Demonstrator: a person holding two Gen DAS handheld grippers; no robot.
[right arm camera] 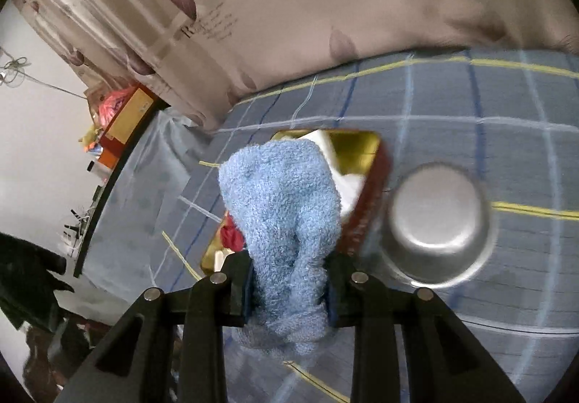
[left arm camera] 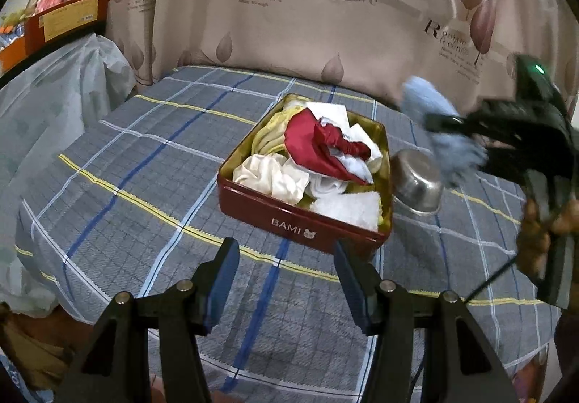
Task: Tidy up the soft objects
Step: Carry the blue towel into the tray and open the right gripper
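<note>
1. Behind everything hangs a beige curtain point(left arm camera: 307, 5) printed with leaves and lettering; below it a grey plaid sheet point(left arm camera: 126, 186) covers the bed I am working over

2. From the left wrist I see my left gripper point(left arm camera: 286, 280) low in the frame, its blue pads point(left arm camera: 224, 280) standing apart with nothing between them, just short of the red tin point(left arm camera: 300, 225) marked BAMI

3. That tin sits on the sheet, filled with soft pieces: a red cloth point(left arm camera: 325, 142), a cream cloth point(left arm camera: 275, 178) and a white towel point(left arm camera: 347, 207). A steel bowl point(left arm camera: 419, 182) lies tipped against its right side

4. At the right edge my right gripper point(left arm camera: 456, 128) is blurred above the bowl, carrying a blue towel point(left arm camera: 430, 102)

5. From the right wrist, my right gripper point(right arm camera: 289, 291) is clamped on the blue towel point(right arm camera: 286, 207), which bunches up between the pads and spills past them on both ends

6. Beyond the towel I see the tin point(right arm camera: 369, 207) partly hidden, and the steel bowl point(right arm camera: 438, 222) upside down just beside it on the sheet point(right arm camera: 488, 135)
</note>
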